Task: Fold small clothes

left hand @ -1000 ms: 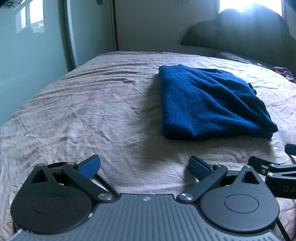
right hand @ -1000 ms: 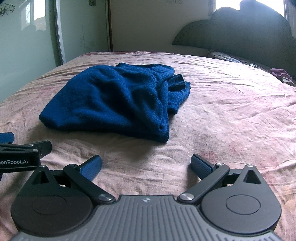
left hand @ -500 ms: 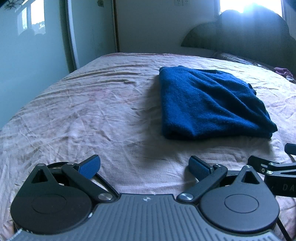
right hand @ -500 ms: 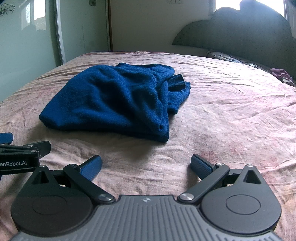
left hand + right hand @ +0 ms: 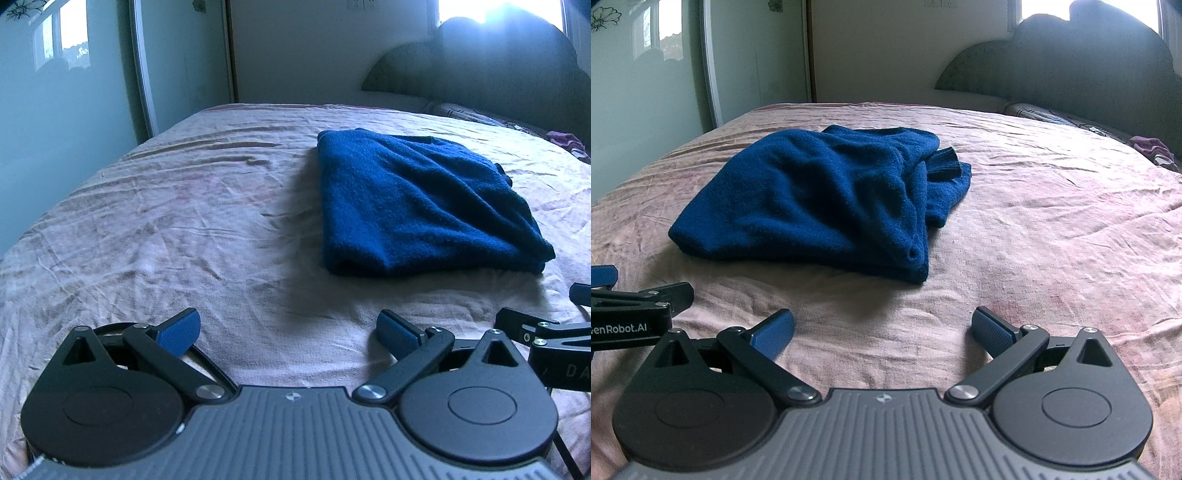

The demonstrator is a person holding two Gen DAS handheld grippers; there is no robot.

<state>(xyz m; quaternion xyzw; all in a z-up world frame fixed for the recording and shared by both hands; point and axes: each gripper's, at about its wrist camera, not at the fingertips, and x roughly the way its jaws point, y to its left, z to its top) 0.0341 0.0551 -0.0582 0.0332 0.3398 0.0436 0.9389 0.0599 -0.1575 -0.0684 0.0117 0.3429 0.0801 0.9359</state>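
Evidently I have both claws hanging low over the pink bedsheet [image 5: 155, 229], short of the blue garment [image 5: 413, 206], which lies folded in a compact bundle mid-bed; the left gripper [image 5: 288, 328] and right gripper [image 5: 882, 328] are spread wide and empty, side by side. I judge the fold done, though one ribbed cuff [image 5: 943, 162] pokes out at the far side; perhaps worth tucking.

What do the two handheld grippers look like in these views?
Both match: the left gripper and right gripper have black linkage arms, round black pivot housings, a ribbed grey body and blue ribbed finger pads. White "GenRobot.AI" lettering marks the left gripper's side.
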